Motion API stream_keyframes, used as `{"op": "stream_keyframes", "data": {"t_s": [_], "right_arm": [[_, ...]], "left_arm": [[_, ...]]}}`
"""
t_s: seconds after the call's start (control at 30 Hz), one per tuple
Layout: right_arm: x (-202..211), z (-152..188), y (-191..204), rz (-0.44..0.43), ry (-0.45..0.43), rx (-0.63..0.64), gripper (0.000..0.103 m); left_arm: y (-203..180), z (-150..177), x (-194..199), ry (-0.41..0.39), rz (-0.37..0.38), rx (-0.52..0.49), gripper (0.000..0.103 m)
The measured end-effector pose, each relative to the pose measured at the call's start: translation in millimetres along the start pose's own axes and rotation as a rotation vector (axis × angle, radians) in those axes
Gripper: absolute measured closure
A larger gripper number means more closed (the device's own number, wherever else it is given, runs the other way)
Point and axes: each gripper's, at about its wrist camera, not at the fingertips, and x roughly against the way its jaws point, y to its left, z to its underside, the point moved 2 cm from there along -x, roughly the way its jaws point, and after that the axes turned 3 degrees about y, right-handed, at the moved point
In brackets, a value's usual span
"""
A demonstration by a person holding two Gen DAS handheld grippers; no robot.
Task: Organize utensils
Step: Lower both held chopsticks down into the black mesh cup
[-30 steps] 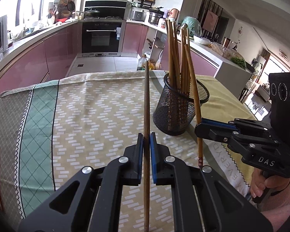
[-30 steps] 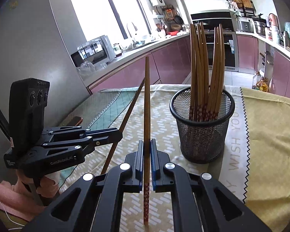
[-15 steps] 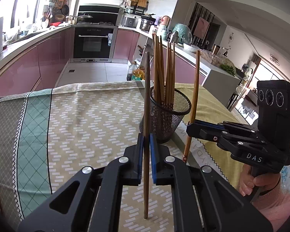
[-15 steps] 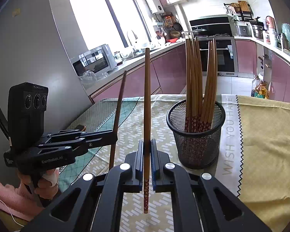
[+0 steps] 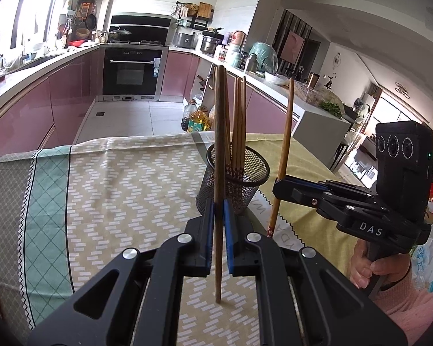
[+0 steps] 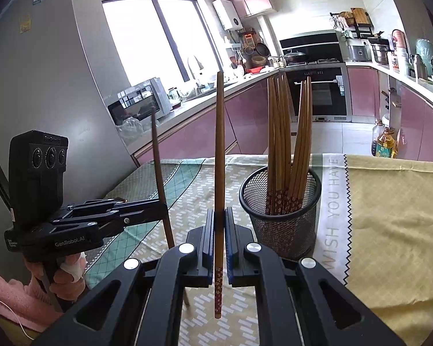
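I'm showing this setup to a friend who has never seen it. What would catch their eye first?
Probably the two upright chopsticks: the left gripper pinches the left chopstick and the right gripper the right chopstick. Just beyond them on the patterned tablecloth stands a black mesh holder full of matching chopsticks.

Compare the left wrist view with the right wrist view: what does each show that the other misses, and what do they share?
Only the left wrist view shows the right tool from outside, the gripping hand, and the living area. Only the right wrist view shows the left tool from outside, the window and the microwave. Both show the mesh holder of chopsticks, the patterned tablecloth and the oven.
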Motion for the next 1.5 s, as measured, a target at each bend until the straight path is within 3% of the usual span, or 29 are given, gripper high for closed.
{"op": "stream_keyframes", "data": {"t_s": [0.7, 1.5], "right_arm": [[13, -17, -9, 0.033, -0.056, 0.010, 0.097], [19, -30, -15, 0.034, -0.080, 0.014, 0.097]], "left_arm": [[-10, -18, 3, -0.038, 0.034, -0.021, 0.096], [-26, -34, 6, -0.061, 0.018, -0.060, 0.096]]}}
